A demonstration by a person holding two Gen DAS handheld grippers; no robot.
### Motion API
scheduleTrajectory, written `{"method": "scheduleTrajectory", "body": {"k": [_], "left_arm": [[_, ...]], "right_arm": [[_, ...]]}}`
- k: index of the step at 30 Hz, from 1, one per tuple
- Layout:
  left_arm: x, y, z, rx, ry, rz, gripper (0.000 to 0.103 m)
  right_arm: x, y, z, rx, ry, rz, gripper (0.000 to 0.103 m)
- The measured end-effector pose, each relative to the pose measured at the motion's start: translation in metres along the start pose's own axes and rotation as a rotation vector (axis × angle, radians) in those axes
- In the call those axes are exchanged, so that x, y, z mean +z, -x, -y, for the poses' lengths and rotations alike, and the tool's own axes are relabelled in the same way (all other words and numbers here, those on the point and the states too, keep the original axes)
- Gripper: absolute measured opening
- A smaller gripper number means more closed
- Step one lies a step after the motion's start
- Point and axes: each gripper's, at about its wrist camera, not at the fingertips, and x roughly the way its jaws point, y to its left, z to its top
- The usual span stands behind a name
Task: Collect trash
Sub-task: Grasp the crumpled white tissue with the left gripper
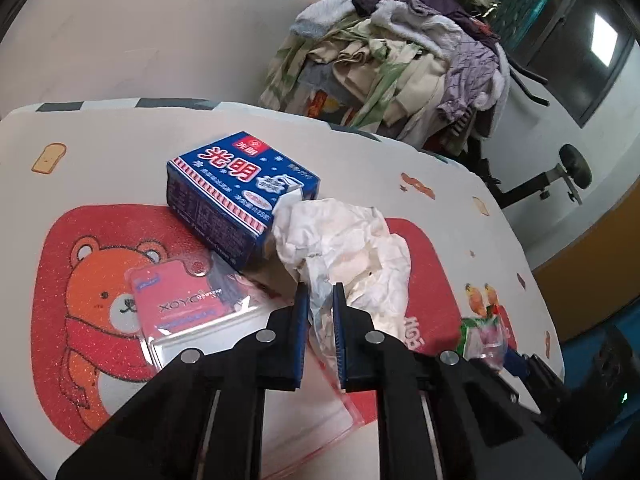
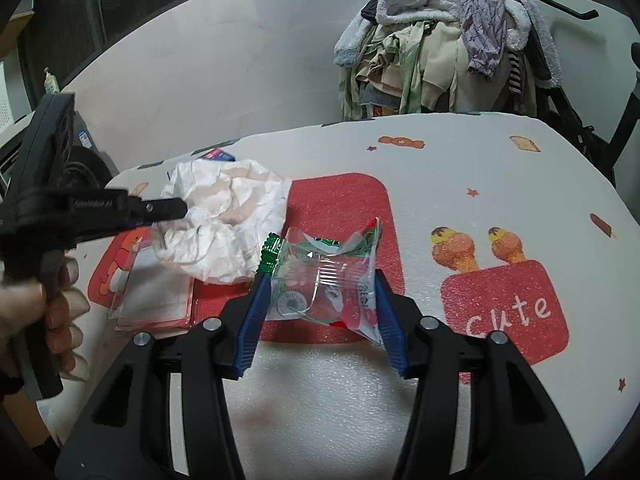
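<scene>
A crumpled white paper (image 1: 352, 252) lies mid-table, also in the right wrist view (image 2: 224, 216). My left gripper (image 1: 321, 294) is shut on its near edge, just above a clear plastic package (image 1: 336, 380). A blue carton (image 1: 240, 196) stands behind it. A pink blister card (image 1: 184, 304) lies to the left. A clear green-and-red snack wrapper (image 2: 324, 280) lies between the pads of my right gripper (image 2: 320, 276), which is open around it. The wrapper also shows in the left wrist view (image 1: 482, 334).
The table (image 2: 460, 200) has a white cloth with red cartoon patches. A chair piled with clothes (image 2: 448, 40) stands behind the far edge. The person's hand (image 2: 52, 304) holds the left gripper at the left side.
</scene>
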Motion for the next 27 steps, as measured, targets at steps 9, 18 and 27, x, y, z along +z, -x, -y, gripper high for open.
{"method": "scheduleTrajectory", "body": {"k": [9,18,27], "left_arm": [[-0.019,0.074,0.024,-0.042,-0.157,0.067,0.011],[-0.097,0.153,0.035,-0.026,-0.26,0.098,0.011],[-0.196,0.204,0.041,-0.075,-0.281,0.059,0.012]], "right_arm": [[0.007,0.047,0.0,0.015,-0.014,0.053,0.053],[-0.022,0.119,-0.023,0.029,0.05,0.088,0.053],[-0.066,0.173,-0.056,0.052,0.085,0.08,0.053]]}}
